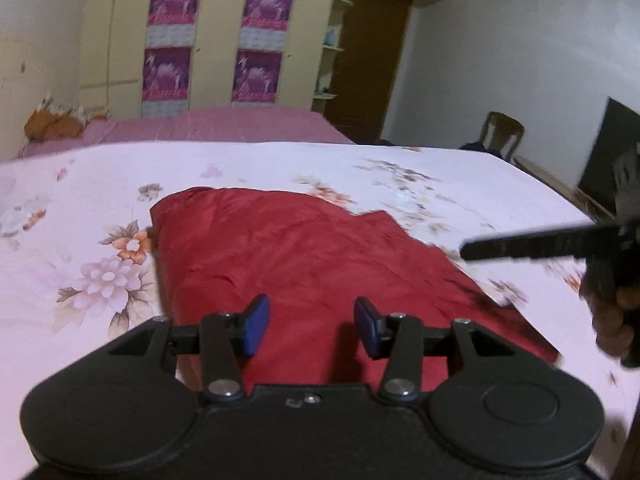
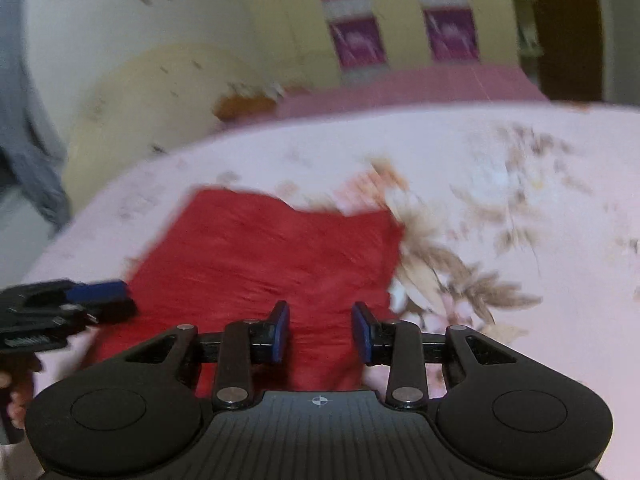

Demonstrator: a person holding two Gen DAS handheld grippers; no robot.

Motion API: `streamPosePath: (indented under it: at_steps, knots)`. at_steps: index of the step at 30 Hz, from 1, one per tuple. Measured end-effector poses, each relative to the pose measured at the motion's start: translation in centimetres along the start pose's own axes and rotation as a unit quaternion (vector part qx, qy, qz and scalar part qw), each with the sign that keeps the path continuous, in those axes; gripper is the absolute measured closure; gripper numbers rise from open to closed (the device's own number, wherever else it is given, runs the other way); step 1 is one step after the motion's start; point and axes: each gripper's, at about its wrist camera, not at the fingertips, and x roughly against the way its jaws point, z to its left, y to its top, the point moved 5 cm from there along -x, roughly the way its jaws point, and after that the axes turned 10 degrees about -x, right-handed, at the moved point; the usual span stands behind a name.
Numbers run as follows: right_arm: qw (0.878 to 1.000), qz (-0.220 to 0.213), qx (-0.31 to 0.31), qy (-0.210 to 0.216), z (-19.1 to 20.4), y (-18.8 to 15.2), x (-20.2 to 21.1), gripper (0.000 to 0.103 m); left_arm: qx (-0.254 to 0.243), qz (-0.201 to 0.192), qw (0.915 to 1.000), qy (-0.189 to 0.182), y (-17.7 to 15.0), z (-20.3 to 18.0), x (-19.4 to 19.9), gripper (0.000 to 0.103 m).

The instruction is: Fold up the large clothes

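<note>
The left gripper (image 1: 312,326) and right gripper (image 2: 320,332) both hover with jaws apart and nothing between them, just over the near edge of the red cloth (image 1: 304,256). It lies partly folded on the floral sheet (image 1: 80,208). Beyond stands a wardrobe (image 1: 216,36).

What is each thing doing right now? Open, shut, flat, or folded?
left gripper: open, holding nothing, above the cloth
right gripper: open, holding nothing, above the cloth
red cloth: lying on the bed, wrinkled, partly folded by the look of it
flowered bedsheet: spread flat
brown door: shut
</note>
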Motion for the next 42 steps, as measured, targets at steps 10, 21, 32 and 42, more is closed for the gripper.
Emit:
streamPosePath:
  at_steps: [10, 21, 32, 42]
  knots:
    - [0.990, 0.033, 0.136, 0.033, 6.1, -7.7, 3.6, 0.068, 0.020, 0.014, 0.9995, 0.022, -4.3, -3.6, 3.7, 0.058]
    - [0.992, 0.074, 0.103, -0.001, 2.7, -10.7, 0.8, 0.068, 0.038, 0.020, 0.9976, 0.055, -7.0, -3.4, 3.8, 0.057]
    - [0.997, -0.047, 0.045, -0.043, 4.6, -7.2, 10.9, 0.001, 0.019, -0.004, 0.9855, 0.169, -3.0, -7.3, 11.3, 0.000]
    - [0.994, -0.032, 0.036, -0.100, 5.8, -10.9, 16.0, 0.000, 0.021, -0.003, 0.9835, 0.180, -2.7, -11.6, 16.2, 0.000]
